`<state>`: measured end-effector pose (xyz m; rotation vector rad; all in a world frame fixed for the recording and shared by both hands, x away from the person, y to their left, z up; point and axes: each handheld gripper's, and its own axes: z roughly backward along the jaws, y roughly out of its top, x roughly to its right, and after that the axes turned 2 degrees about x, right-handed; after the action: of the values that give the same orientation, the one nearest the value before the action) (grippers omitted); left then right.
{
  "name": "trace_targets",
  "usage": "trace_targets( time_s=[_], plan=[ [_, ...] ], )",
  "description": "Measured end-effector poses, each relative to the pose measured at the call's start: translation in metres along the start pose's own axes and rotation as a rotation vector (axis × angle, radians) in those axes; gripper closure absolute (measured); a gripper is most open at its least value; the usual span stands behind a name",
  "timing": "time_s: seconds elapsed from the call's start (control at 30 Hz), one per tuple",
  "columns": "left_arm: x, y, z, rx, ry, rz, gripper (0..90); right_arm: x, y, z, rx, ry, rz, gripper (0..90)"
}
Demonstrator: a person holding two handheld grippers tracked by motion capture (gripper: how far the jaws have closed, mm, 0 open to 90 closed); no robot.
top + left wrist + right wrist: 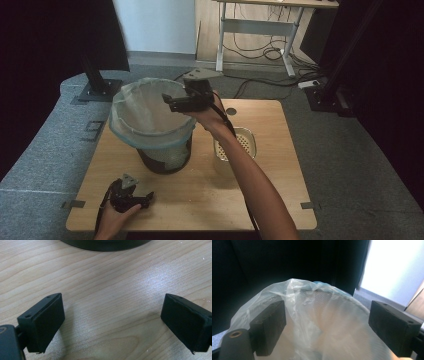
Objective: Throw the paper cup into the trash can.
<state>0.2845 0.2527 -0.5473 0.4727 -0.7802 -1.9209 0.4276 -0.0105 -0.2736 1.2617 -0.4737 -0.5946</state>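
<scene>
High view: right gripper (172, 102) over the lined bin (152, 125), left gripper (131, 196) resting on the wooden table (200, 190). Gripper views show both sets of jaws apart, empty. Grey carpet (45, 145) surrounds.

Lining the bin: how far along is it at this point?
Looks done: the bag is draped over the bin's rim. In hand: nothing; the right gripper hovers open over the rim, the left gripper sits open on the table. Left: perhaps tidying the bag's edge.

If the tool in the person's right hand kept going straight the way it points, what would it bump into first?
Probably the thin plastic bag liner stretched over the black mesh bin. The right tool hangs open over the bin's mouth, aimed at the liner's inside wall, though how far off that is remains unclear.
</scene>
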Motion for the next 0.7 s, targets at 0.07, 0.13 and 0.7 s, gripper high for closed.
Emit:
trace_targets(
  time_s=[0.07, 0.13, 0.7],
  plan=[
    [0.0, 0.0, 0.0, 0.0, -0.001, 0.0, 4.7, 0.005, -0.007, 0.021, 0.028, -0.001, 0.006, 17.0],
    [0.0, 0.0, 0.0, -0.001, -0.002, 0.0, 4.7, 0.008, -0.012, 0.031, 0.035, -0.002, 0.006, 17.7],
    [0.0, 0.0, 0.0, -0.002, -0.001, -0.003, 4.6, 0.042, -0.142, 0.166, 0.041, -0.119, -0.022, 25.7]
  ],
)
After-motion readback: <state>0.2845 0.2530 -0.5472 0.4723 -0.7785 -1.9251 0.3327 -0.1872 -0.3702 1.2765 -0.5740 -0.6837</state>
